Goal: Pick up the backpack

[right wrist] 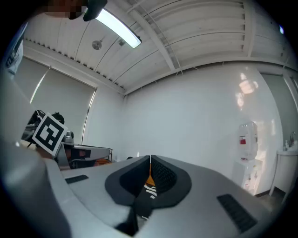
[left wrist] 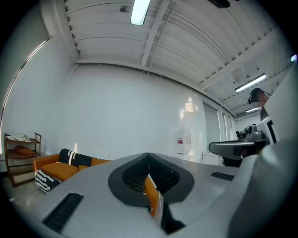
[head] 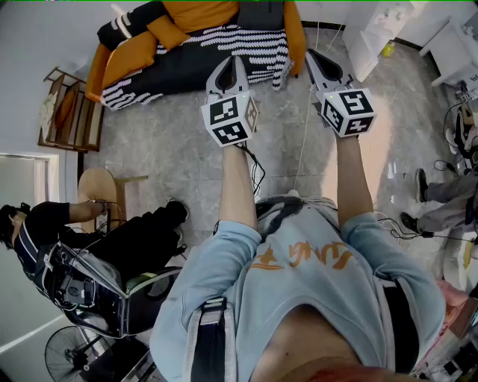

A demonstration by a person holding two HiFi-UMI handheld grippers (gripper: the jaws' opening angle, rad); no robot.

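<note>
Both claws are pressed tight together with nothing pinched in them, the left gripper [head: 233,66] and the right gripper [head: 315,58] alike. The person's bare forearms [head: 236,186] are stretched straight out, level and side by side over the grey floor [head: 172,149], pointing at the orange sofa [head: 194,45] with its striped blanket [head: 246,41]. As for the backpack, I can't honestly pick out the bag itself, just dark shoulder straps [head: 212,328] lying on the person's light blue shirt [head: 299,276].

Orange sofa [head: 196,15], grey stone floor [head: 172,149], white walls [left wrist: 116,107]
</note>
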